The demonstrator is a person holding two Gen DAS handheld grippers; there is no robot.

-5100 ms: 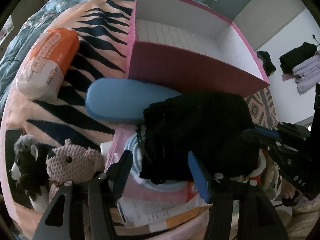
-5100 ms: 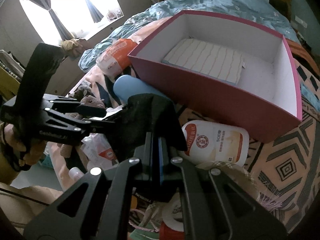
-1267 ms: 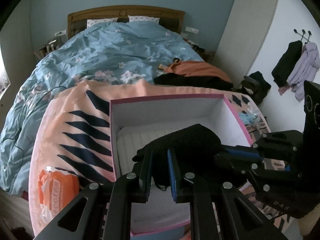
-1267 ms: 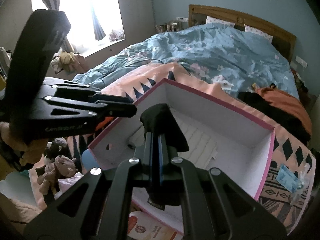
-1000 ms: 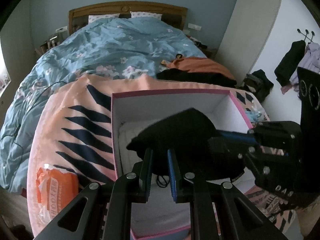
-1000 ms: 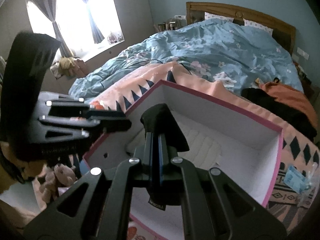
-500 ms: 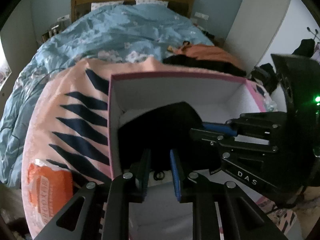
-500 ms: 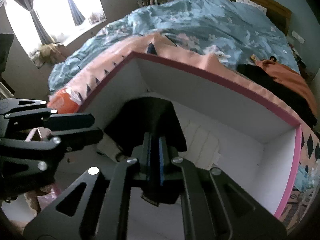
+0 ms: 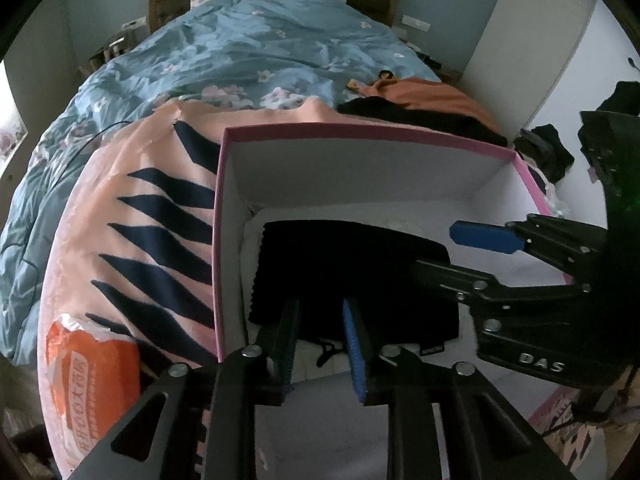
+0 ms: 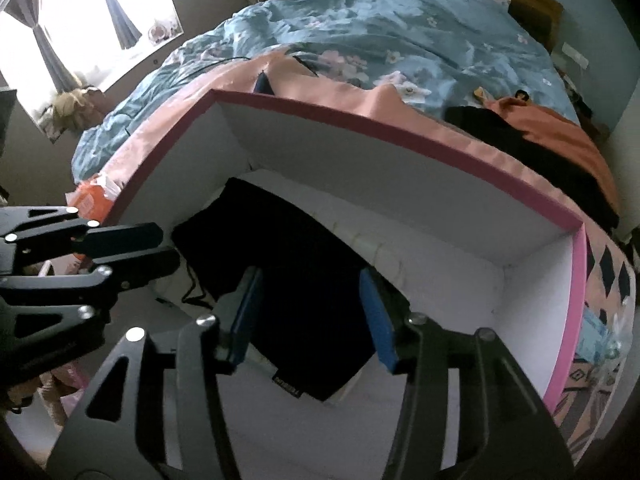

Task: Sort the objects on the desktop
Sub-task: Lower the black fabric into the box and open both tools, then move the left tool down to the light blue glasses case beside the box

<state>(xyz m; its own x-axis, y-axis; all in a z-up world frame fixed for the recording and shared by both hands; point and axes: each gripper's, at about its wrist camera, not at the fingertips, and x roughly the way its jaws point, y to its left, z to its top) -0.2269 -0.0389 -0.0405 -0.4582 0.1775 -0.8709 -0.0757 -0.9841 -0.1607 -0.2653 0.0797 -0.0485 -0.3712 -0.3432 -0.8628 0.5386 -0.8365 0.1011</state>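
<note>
A black fabric pouch lies flat on the white padded floor of the pink-rimmed box, against its left wall. It also shows in the right wrist view, inside the box. My left gripper is open, its blue-padded fingers just above the pouch's near edge. My right gripper is open over the pouch, not touching it. The right gripper also reaches in from the right in the left wrist view.
The box sits on a peach blanket with dark stripes over a blue floral duvet. An orange-and-white packet lies left of the box. Black and orange clothes lie behind the box.
Both grippers lowered the pouch into the box and opened. The pouch now lies flat on the box floor, free of both grippers.
</note>
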